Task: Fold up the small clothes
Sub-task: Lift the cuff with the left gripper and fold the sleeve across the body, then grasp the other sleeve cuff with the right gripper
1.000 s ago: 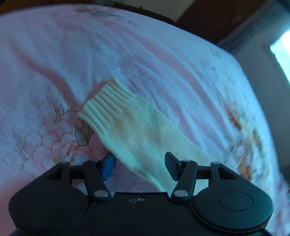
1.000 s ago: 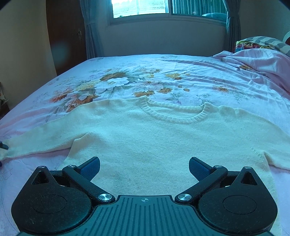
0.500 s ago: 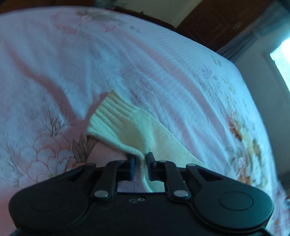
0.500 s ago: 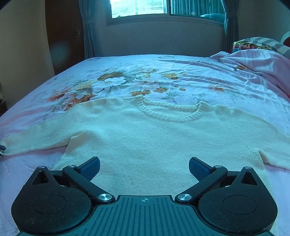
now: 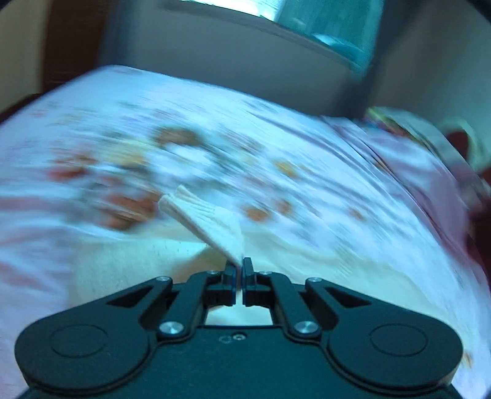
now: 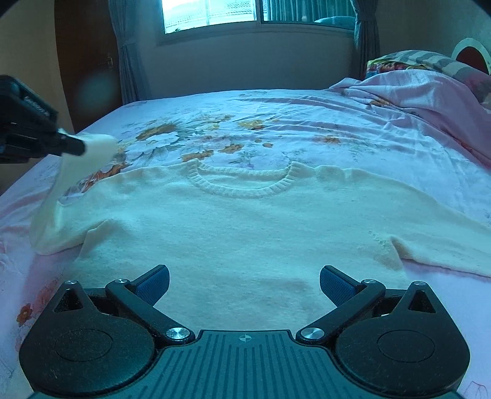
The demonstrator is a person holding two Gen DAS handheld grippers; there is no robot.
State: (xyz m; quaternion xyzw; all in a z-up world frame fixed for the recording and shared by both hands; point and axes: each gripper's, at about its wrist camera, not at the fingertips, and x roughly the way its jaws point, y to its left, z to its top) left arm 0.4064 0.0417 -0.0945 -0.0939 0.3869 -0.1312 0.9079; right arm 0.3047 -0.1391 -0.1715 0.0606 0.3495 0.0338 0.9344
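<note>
A cream knitted sweater (image 6: 245,221) lies flat on the bed, collar away from me. My left gripper (image 5: 239,270) is shut on the sweater's left sleeve (image 5: 211,224) near its ribbed cuff and holds it lifted off the bed. In the right wrist view the left gripper (image 6: 80,146) is at the far left with the sleeve (image 6: 61,184) hanging from it down to the shoulder. My right gripper (image 6: 244,284) is open and empty, low over the sweater's hem. The right sleeve (image 6: 445,242) lies flat, stretched out to the right.
The bed has a pink floral sheet (image 6: 307,122). A crumpled pink blanket and pillows (image 6: 429,89) lie at the back right. A window (image 6: 214,12) and wall stand behind the bed. The left wrist view is motion-blurred.
My left gripper closed on the sleeve near the cuff, lifted it off the bed and swung it up toward the sweater's body. The right gripper stayed open in place.
</note>
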